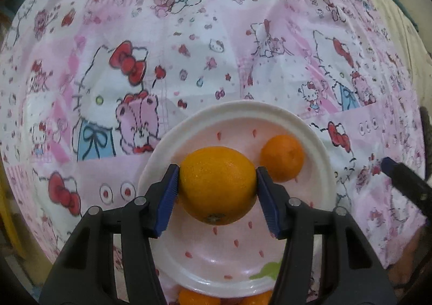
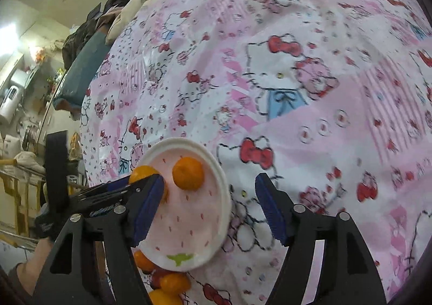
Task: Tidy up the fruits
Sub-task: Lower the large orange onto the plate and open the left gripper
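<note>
My left gripper [image 1: 217, 182] is shut on a large orange [image 1: 217, 186] and holds it over a pink strawberry-pattern plate [image 1: 318, 170]. A smaller orange [image 1: 282, 157] lies on the plate's far right part. In the right wrist view my right gripper [image 2: 209, 194] is open and empty above the plate's right rim [image 2: 224, 197]. There the small orange [image 2: 188, 174] lies on the plate and the held orange [image 2: 140, 172] shows between the left gripper's fingers. Several more oranges [image 2: 172, 282] lie on the cloth by the plate's near edge.
A pink Hello Kitty cloth [image 1: 189, 61] covers the whole surface. The right gripper's finger [image 1: 405, 180] shows at the right edge of the left wrist view. Room clutter and a blue cushion [image 2: 81, 72] lie beyond the cloth's left edge.
</note>
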The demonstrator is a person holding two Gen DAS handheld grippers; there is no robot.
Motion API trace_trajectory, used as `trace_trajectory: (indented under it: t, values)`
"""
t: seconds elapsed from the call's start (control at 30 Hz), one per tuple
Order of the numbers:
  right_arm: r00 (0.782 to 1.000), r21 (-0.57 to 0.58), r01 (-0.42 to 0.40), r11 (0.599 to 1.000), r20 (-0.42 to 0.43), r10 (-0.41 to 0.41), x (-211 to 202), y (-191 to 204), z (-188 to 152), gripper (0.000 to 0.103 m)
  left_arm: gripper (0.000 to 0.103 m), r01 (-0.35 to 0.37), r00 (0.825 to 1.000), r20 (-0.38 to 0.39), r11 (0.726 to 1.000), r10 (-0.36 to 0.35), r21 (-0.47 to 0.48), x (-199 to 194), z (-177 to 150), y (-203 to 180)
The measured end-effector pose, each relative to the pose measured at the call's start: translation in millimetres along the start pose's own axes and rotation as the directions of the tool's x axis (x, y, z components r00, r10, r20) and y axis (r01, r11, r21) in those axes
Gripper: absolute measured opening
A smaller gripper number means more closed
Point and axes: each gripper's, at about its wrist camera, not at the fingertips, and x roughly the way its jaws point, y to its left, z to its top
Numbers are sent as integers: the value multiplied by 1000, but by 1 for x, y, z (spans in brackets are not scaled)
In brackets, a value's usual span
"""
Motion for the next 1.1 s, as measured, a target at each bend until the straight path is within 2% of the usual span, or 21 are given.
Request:
trace_trajectory:
  t: [0.27,0.33,0.4,0.43,0.6,0.7,0.8,1.1]
  values:
    - [1000,60,-22,998,5,22,1,-11,5,73,57,-18,1000,17,1000,18,12,3,4,-5]
    - [1000,56,-26,998,6,26,2,-9,6,73,67,-16,1000,13,1000,15,16,3,4,-5]
    - [1000,43,-29,999,9,29,1,-6,5,73,86,-14,1000,20,1000,13,9,1,5,-3]
    - [1000,39,-31,999,9,30,0,-4,5,73,88,-16,1000,27,1000,15,7,0,5,-3]
    - [999,18,-31,999,15,31,-6,0,5,73,89,-39,998,43,999,39,16,-9,1,-2]
    - [999,20,-40,999,24,40,-12,0,3,73,89,-38,997,61,999,37,14,-21,-6,0]
    - [1000,-13,-18,1000,19,18,-16,5,-5,73,89,-70,994,85,997,68,23,-35,-20,0]
    - [999,-78,-25,997,32,28,-36,25,-30,73,88,-42,986,158,998,48,-41,-82,-59,5]
